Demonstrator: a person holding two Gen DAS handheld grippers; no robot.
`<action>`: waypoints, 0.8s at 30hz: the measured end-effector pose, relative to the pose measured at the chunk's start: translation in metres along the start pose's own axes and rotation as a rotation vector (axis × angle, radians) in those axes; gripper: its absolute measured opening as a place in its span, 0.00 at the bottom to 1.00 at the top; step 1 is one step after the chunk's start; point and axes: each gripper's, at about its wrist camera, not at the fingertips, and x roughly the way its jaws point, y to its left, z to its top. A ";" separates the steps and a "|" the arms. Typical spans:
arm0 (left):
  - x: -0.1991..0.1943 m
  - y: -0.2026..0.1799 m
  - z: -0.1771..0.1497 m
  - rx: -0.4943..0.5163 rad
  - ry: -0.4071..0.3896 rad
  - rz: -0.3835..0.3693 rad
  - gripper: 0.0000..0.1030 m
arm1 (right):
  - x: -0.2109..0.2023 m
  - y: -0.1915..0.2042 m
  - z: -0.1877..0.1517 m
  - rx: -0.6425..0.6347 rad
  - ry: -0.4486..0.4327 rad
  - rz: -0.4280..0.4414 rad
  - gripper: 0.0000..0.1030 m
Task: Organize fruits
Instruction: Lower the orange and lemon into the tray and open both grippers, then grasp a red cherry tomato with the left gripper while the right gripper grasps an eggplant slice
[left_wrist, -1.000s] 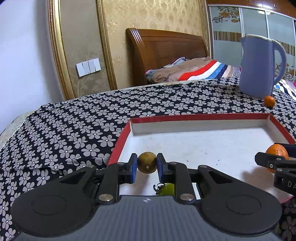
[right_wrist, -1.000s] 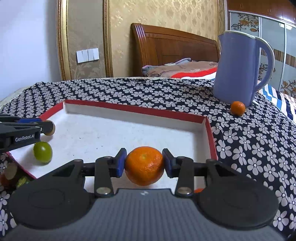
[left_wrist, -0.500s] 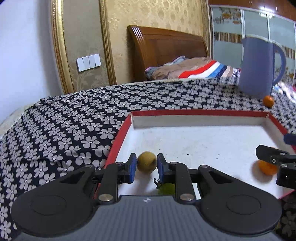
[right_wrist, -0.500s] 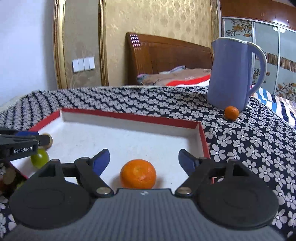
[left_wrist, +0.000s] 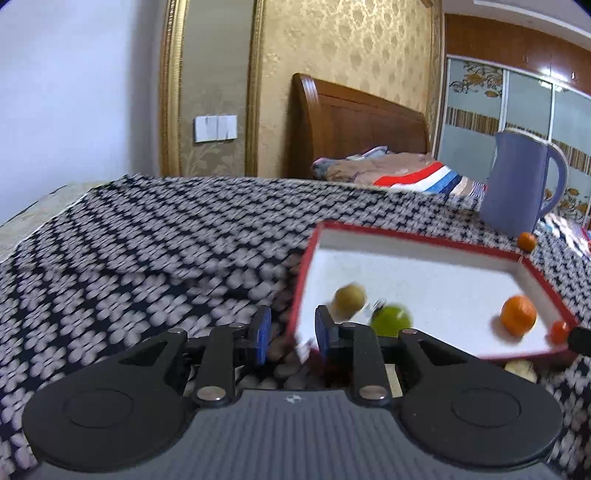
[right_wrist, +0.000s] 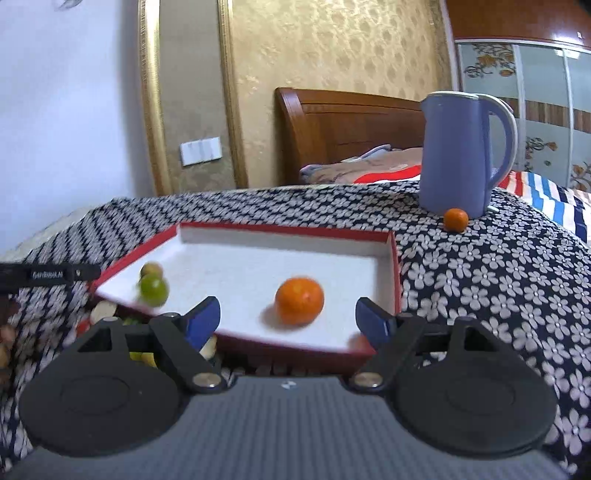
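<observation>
Now your right gripper (right_wrist: 288, 319) fingers stand wide and empty, orange (right_wrist: 299, 301) dropped inside the red tray (right_wrist: 395, 258); left gripper (left_wrist: 290, 334) fingers nearly closed, empty, olive fruit (left_wrist: 349, 298) resting in the tray.

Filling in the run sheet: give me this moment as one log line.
tray: orange, green fruit, brownish fruit inside | left gripper: narrow, empty | right gripper: open, empty | small orange: by jug

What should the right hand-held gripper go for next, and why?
Probably the small orange beside the jug: the right hand-held gripper is open and empty, and that orange sits on the cloth outside the tray.
</observation>
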 end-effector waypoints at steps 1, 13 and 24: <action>-0.003 0.004 -0.003 0.002 0.005 0.000 0.24 | -0.005 0.001 -0.004 -0.013 0.003 -0.002 0.77; -0.009 -0.001 -0.023 0.100 0.071 -0.096 0.24 | -0.011 0.001 -0.019 0.014 0.035 0.024 0.77; -0.016 0.017 -0.021 0.010 0.082 -0.206 0.40 | 0.000 -0.005 -0.026 0.046 0.073 0.031 0.77</action>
